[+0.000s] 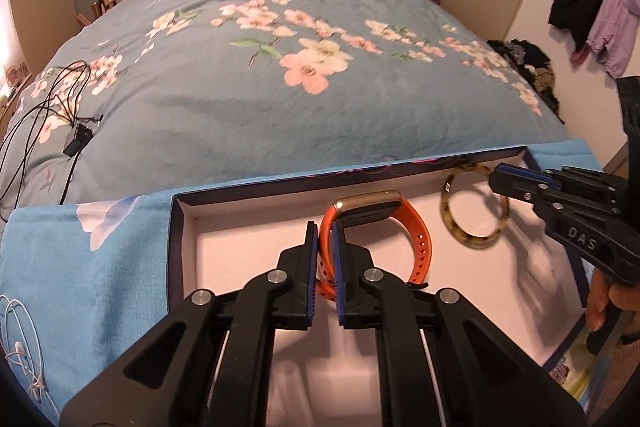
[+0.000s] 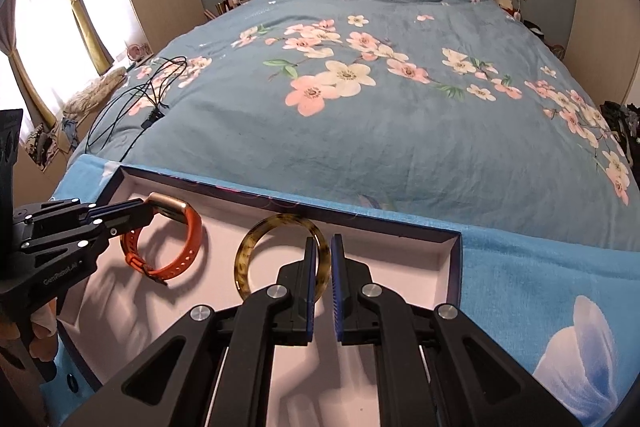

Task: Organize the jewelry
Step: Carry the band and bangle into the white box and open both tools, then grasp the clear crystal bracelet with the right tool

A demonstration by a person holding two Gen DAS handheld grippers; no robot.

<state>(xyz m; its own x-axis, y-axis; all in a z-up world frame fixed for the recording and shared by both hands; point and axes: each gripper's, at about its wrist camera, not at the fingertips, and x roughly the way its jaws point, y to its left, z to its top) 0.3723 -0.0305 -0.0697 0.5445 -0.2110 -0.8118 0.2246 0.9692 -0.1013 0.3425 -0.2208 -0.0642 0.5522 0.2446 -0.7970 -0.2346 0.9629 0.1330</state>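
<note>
Left wrist: left tongs (image 1: 324, 227) pinch watch strap (image 1: 326, 279); right tongs (image 2: 330, 241) straddle bangle (image 2: 244, 259).

Watch (image 1: 376, 235) left of bangle (image 1: 474, 207), in tray (image 1: 188, 223)

Orange watch (image 1: 400, 227) strap partly hidden behind jaws; bangle (image 1: 472, 211) motion-blurred.
</note>
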